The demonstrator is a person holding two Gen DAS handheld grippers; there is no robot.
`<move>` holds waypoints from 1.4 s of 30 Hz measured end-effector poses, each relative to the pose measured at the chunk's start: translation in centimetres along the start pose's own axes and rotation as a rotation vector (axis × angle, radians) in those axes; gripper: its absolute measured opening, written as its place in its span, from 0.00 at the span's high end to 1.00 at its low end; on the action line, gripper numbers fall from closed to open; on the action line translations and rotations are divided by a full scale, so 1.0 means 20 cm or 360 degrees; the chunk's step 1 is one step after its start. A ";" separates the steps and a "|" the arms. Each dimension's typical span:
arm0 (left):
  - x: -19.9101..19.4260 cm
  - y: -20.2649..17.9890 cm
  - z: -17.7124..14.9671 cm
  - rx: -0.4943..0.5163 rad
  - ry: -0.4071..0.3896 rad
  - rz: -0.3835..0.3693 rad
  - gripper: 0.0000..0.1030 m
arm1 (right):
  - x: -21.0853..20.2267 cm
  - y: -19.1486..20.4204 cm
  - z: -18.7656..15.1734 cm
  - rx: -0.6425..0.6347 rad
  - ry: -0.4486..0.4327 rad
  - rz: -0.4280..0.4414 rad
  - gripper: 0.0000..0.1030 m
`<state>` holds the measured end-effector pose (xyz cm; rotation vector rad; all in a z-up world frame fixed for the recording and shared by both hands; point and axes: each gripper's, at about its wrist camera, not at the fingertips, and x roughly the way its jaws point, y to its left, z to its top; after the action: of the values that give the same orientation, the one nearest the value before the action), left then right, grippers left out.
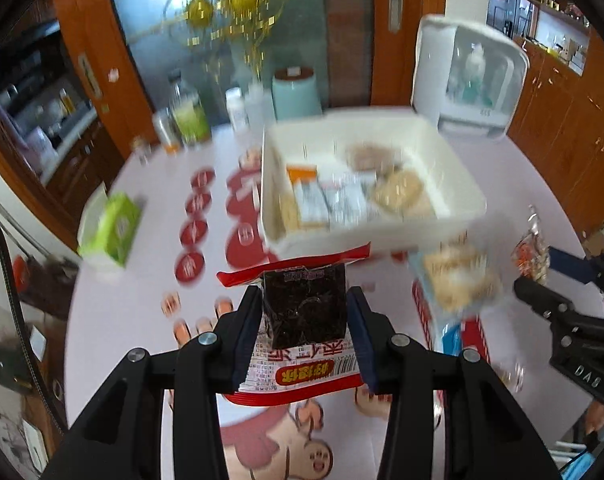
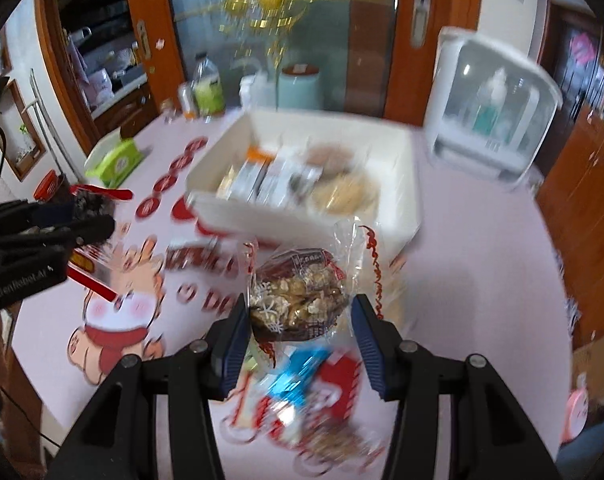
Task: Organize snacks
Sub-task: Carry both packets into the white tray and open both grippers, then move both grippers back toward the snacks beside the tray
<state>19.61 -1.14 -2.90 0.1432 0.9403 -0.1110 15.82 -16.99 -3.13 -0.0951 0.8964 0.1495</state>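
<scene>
Both wrist cameras look forward and down over the pink table point(image 1: 114, 312), close above it. Each faces the white bin point(image 1: 366, 236), the left view from slightly left, and both share it and the glass door behind.

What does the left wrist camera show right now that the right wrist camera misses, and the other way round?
Left wrist only: the printed label of the red-edged packet with a dark window, clamped in the left gripper. Right wrist only: the contents of the clear nut-brittle bag in the right gripper, plus a blue packet below it. Both: the white plastic bin holding snacks, the green tissue box, the white cabinet.
</scene>
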 end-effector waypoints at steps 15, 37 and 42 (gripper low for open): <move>-0.09 -0.13 0.47 0.0011 -0.0153 0.0122 0.59 | -0.12 -0.33 0.48 -0.0002 -0.0321 -0.0070 0.51; 0.55 -0.28 0.71 -0.0001 0.0058 0.0112 0.58 | 0.51 -0.38 0.58 0.0053 -0.0019 0.0046 0.51; 0.72 -0.26 0.73 -0.0025 0.0151 0.0149 0.13 | 0.62 -0.37 0.59 0.0055 0.0038 0.0109 0.50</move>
<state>38.81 -9.29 -6.41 0.1789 1.0275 -0.0104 33.79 -21.49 -5.39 -0.0342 0.9259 0.1970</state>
